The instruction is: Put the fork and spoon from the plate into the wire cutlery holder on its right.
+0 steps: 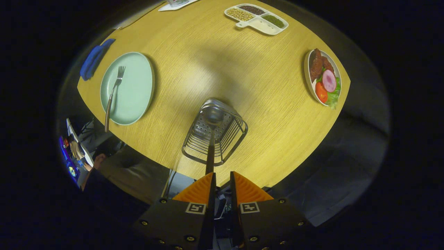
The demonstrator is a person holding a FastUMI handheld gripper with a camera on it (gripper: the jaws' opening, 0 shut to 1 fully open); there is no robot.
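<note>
The gripper (220, 178) hangs above the wire cutlery holder (215, 132), its fingers nearly together, gap narrow. The spoon (212, 118) stands in the holder, bowl down on the perforated base, handle rising toward the left finger; whether both fingers pinch it, I cannot tell. The fork (113, 93) lies on the green plate (137, 86) to the left, handle overhanging the near rim, easy to grab there.
</note>
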